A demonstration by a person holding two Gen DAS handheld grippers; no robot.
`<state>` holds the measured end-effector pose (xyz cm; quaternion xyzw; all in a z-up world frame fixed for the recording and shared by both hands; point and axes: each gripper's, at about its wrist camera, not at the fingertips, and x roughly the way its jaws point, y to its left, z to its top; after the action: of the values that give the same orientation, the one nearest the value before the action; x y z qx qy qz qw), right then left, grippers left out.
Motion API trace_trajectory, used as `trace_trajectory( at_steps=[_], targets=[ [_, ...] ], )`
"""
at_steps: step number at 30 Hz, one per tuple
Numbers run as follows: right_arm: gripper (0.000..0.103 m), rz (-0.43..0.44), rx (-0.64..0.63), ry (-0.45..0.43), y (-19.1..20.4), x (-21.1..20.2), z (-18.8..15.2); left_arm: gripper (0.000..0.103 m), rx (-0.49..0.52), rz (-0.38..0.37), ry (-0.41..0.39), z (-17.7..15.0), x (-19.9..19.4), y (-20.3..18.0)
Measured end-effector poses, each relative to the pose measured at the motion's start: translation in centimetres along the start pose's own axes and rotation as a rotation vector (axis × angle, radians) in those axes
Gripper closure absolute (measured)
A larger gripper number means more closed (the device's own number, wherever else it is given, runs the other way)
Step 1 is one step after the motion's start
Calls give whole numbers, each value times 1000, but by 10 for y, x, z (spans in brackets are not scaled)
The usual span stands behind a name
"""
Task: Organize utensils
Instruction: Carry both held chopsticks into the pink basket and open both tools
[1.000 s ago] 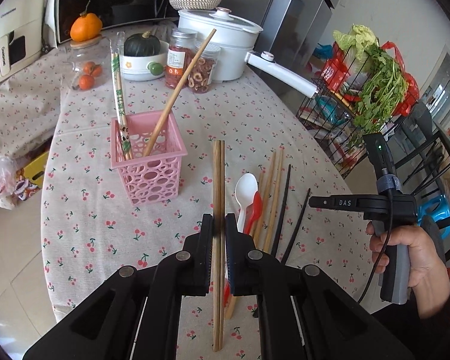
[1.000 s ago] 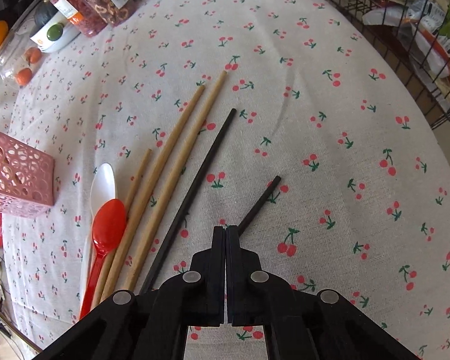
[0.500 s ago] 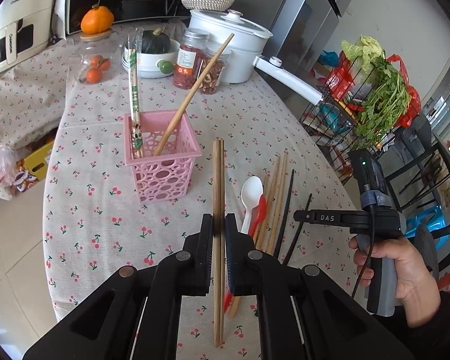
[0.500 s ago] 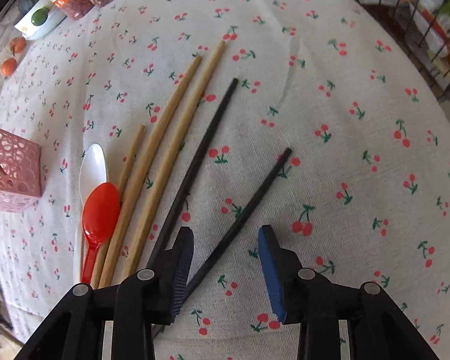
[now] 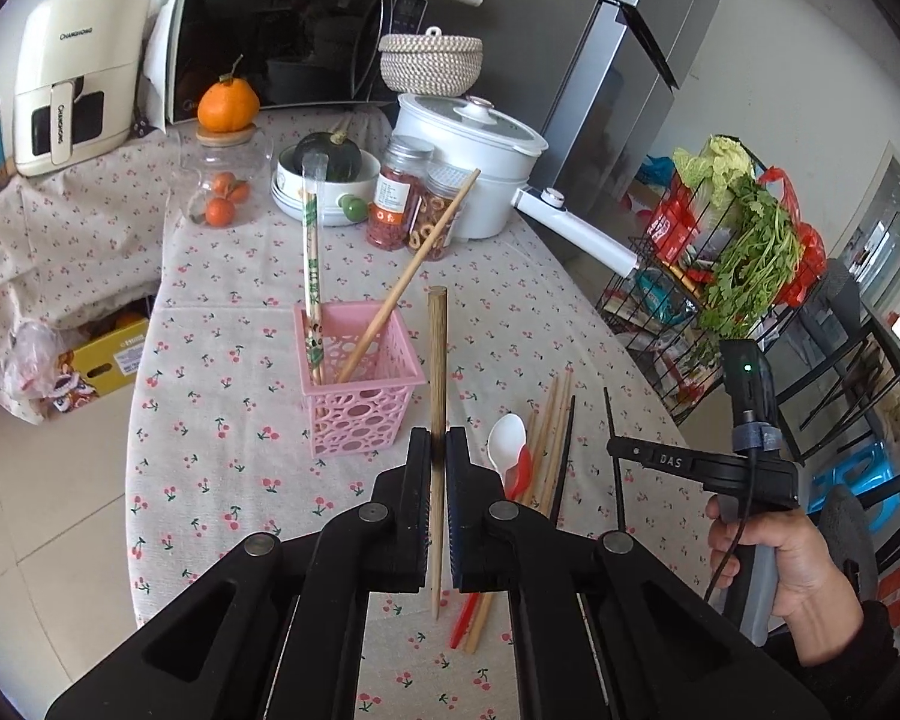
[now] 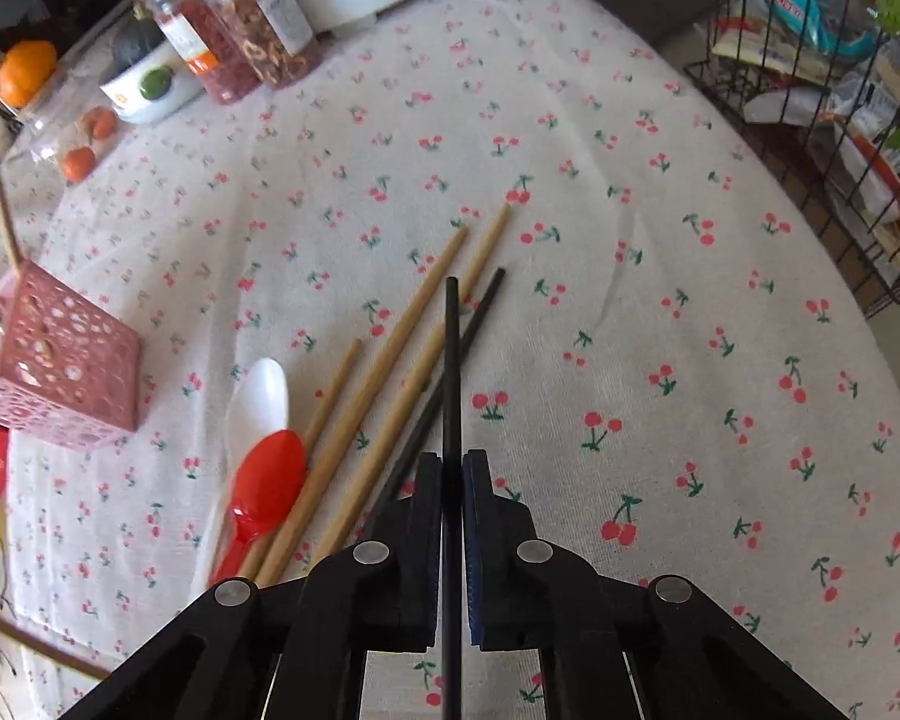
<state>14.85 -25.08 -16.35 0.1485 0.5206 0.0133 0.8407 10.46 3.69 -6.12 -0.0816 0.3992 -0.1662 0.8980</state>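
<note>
The right gripper (image 6: 451, 468), its jaws having just closed, clamps a black chopstick (image 6: 451, 360) whose lower end is cut off, pointing away above the pink basket's (image 6: 60, 372) neighbouring utensils. The left gripper (image 5: 438, 450) pinches a wooden chopstick (image 5: 437, 360) beside that basket, pointing away.

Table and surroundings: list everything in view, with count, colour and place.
basket: one, pink, mid-table, holding two chopsticks
wooden chopsticks: three, tan, lying on cloth
black chopstick: one, lying beside them
spoons: two, red over white, left of the chopsticks
jars: two, clear, far end
pot: one, white, beside jars
microwave: one, black, behind
rack: one, black wire, holding greens
left gripper: shut on a brown chopstick
right gripper: shut on a black chopstick
</note>
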Motion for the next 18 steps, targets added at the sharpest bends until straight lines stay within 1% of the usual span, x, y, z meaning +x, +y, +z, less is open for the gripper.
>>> trace_trajectory(
  at_steps=[2,6,13,15,18],
  targets=[
    [98,44,-15,-60,2,-19,-1,99,13,22,-63,5,-16,0],
    [98,102,-66,-182,9,-55,-5,99,2,22,-165,16,-45,5],
    [99,190,-165,-391,27,-117,-11,99,-13,27,-289,29,-72,9],
    [99,206,-184,-445,32,-130,-10,99,-12,33,-320,33,-78,8],
    [99,214,-208,-514,41,-147,-4,99,-24,23,-355,41,-84,8]
  ],
)
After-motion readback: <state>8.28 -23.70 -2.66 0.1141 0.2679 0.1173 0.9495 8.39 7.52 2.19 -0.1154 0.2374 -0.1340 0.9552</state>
